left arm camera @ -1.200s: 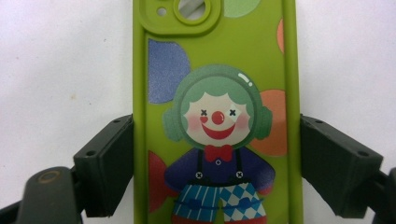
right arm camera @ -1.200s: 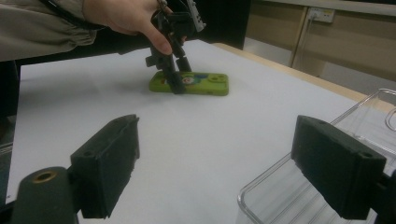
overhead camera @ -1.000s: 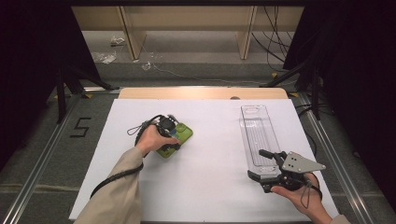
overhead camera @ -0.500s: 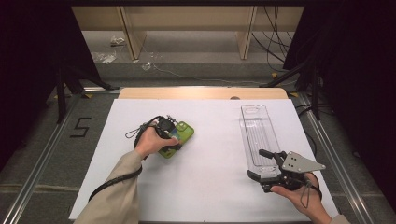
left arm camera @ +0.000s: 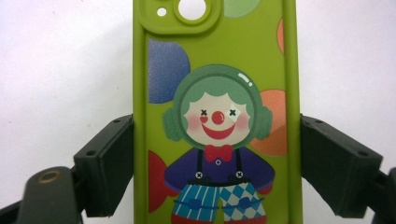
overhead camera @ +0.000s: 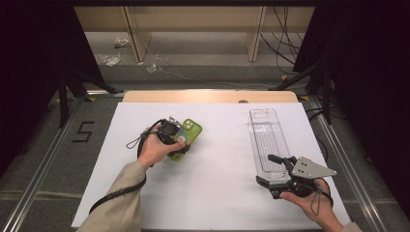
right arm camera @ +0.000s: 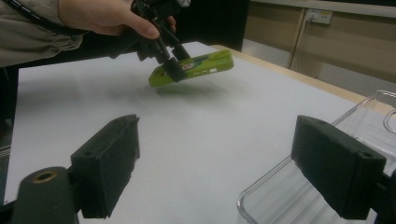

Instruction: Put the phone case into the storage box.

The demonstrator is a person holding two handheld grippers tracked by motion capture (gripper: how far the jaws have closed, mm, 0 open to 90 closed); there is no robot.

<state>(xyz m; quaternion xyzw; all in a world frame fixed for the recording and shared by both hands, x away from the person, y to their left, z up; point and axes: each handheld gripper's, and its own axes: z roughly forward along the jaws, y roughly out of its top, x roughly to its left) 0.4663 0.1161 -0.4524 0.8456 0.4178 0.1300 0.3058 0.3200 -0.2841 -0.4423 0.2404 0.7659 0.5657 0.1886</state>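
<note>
A green phone case (overhead camera: 192, 130) printed with a clown (left arm camera: 217, 112) hangs a little above the white table, its camera end tilted up, as the right gripper view shows (right arm camera: 198, 66). My left gripper (overhead camera: 178, 141) is shut on it, with the pads (left arm camera: 109, 163) pressed against its two long sides. At the table's near right my right gripper (overhead camera: 266, 169) stands open with nothing between its pads (right arm camera: 109, 163). It sits at the near end of a clear plastic tray (overhead camera: 265, 137), whose rim (right arm camera: 261, 196) lies just under its jaws.
White paper (overhead camera: 217, 193) covers the table, with a wooden strip (overhead camera: 208, 96) along the far edge. Metal rails (overhead camera: 348, 164) run along both sides. A "5" mark (overhead camera: 83, 131) lies on the floor at left. The left gripper's cable (overhead camera: 116, 193) trails beside the sleeve.
My left hand has lifted the green phone case slightly off the table and carried it a little away from me. The right gripper has stayed put.
</note>
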